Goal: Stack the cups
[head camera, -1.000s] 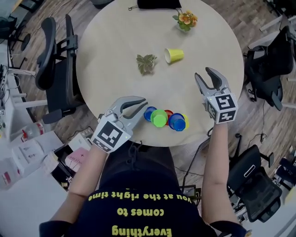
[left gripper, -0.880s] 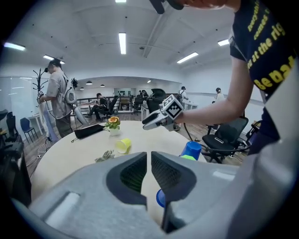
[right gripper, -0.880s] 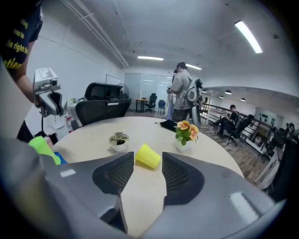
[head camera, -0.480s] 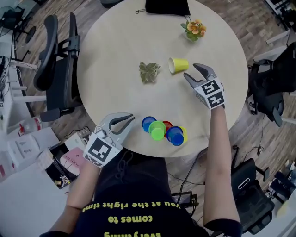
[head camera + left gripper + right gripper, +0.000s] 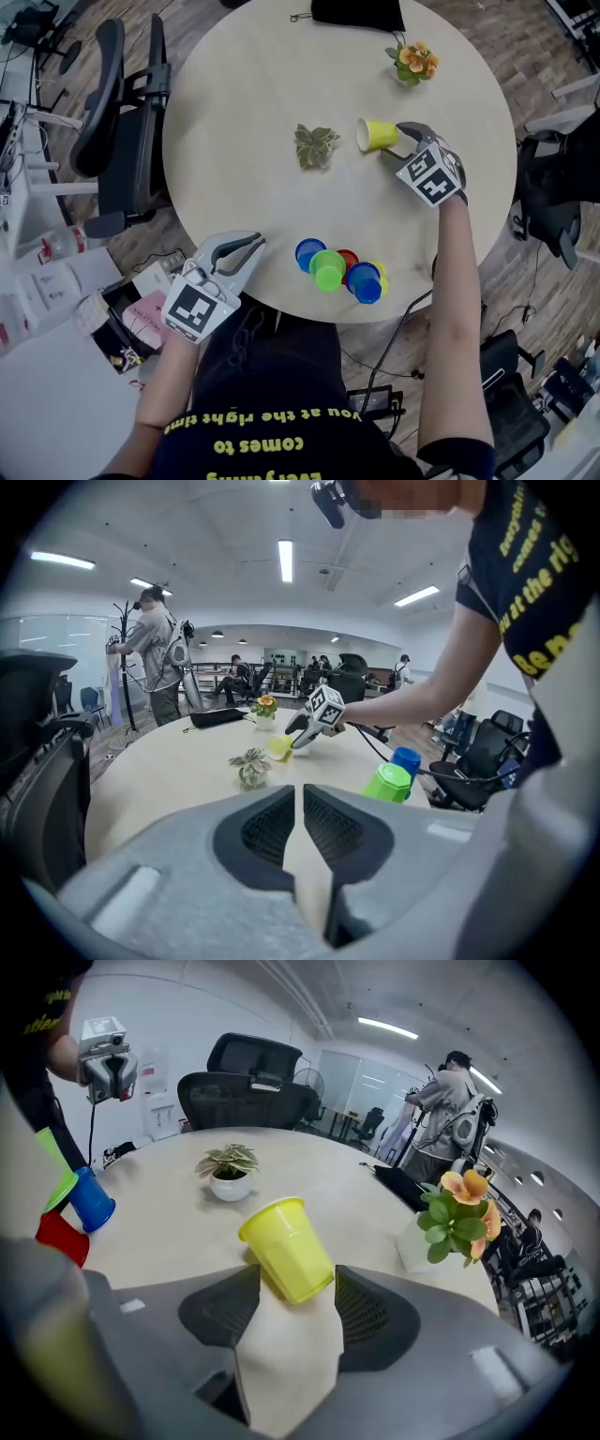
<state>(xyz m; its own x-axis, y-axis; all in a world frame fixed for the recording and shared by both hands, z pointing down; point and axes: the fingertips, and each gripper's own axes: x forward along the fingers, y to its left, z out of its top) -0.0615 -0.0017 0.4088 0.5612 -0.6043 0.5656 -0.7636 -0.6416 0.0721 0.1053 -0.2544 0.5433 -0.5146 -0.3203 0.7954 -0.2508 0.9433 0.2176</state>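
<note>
Right gripper view is showing the right tool (image 5: pixel 296 1288) with jaws that have just been opening. They are now standing wide on either side of the base of the yellow cup (image 5: pixel 284 1246), with the pads not pressing it. That cup is lying on its side on the tabletop (image 5: pixel 159 1232). The left tool (image 5: pixel 300 803) is hanging closed and empty by the near edge. The cluster of blue, green and red cups (image 5: pixel 328 270) is waiting there. Stacking looks barely started: the yellow cup is not yet gripped or carried over.

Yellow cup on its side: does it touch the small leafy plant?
Apart. The head view shows bare table between the yellow cup and the leafy plant.
</note>
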